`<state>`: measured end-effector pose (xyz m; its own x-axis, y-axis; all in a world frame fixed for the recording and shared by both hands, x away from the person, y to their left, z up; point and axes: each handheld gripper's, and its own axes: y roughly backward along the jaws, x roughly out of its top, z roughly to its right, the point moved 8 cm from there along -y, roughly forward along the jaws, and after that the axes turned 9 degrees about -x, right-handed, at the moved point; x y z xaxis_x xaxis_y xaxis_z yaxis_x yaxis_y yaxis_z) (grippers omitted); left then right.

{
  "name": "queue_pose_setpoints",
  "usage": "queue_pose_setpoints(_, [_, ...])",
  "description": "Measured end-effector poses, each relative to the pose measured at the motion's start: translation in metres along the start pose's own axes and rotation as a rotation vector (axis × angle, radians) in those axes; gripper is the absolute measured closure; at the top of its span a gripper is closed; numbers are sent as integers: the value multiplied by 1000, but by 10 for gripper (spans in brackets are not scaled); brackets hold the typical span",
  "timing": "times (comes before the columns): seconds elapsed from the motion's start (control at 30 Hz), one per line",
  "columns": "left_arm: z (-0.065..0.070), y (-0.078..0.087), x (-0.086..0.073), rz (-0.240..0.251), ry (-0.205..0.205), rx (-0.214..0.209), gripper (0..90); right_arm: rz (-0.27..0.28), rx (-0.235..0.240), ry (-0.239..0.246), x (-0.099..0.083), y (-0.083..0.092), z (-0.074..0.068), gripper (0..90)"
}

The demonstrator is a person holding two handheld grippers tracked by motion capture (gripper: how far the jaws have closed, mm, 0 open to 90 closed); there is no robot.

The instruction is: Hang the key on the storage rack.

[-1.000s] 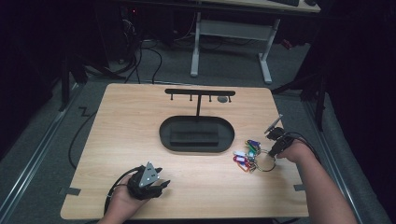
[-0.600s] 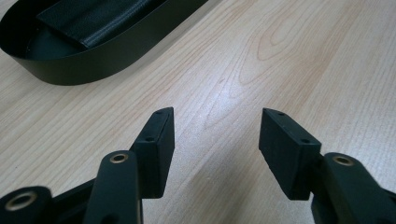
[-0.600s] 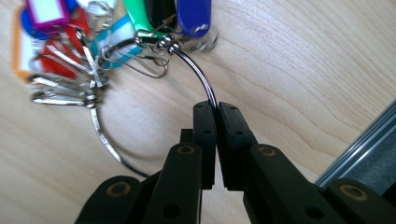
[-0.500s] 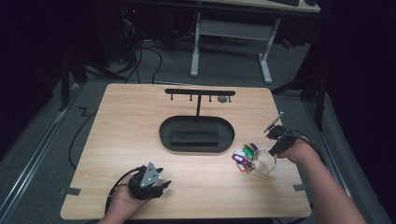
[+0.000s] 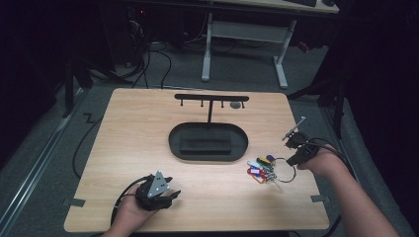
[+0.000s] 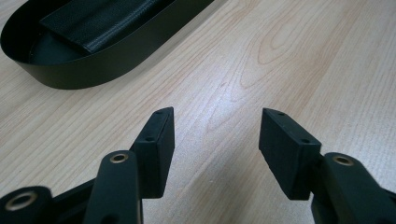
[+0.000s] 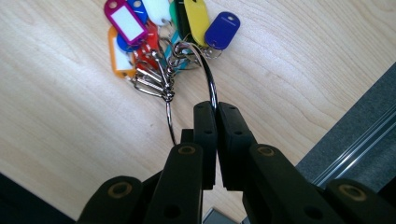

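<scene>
A big wire key ring (image 7: pixel 208 74) carries several coloured key tags (image 7: pixel 163 32) and keys. My right gripper (image 7: pixel 216 109) is shut on that ring, its pads pinching the wire. In the high view the right gripper (image 5: pixel 295 159) sits near the table's right edge, with the key tags (image 5: pixel 262 169) hanging to its left just over the wood. My left gripper (image 6: pixel 215 135) stands open over bare tabletop, nothing between its jaws. In the high view the left gripper (image 5: pixel 158 190) rests near the front edge. A black oval tray (image 5: pixel 207 141) lies mid-table, with a black hook rack (image 5: pixel 211 98) behind it.
The black oval tray (image 6: pixel 93 51) holds a flat black block and lies just ahead of my left gripper. A small round grey object (image 5: pixel 236 104) lies by the rack's right end. The table's right edge (image 7: pixel 327 144) drops to grey floor.
My right gripper has risen and shifted slightly, lifting the ring so the key tags trail beneath it. The left gripper has stayed put.
</scene>
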<state>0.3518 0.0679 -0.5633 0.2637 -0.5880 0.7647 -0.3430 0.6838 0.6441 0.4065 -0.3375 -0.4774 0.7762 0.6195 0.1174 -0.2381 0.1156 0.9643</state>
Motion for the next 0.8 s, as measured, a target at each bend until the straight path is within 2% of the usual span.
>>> queue_pose_setpoints(0.23, [1,0,1,4,-3,-2,460,13,-15,5,2,18,-1,875])
queue_pose_setpoints(0.67, [0,0,-1,-2,-5,2,461,12,-13,11,2,36,-4,875])
queue_pose_setpoints(0.8, [-1,0,-1,-3,-5,1,461,19,-14,25,6,47,-6,875])
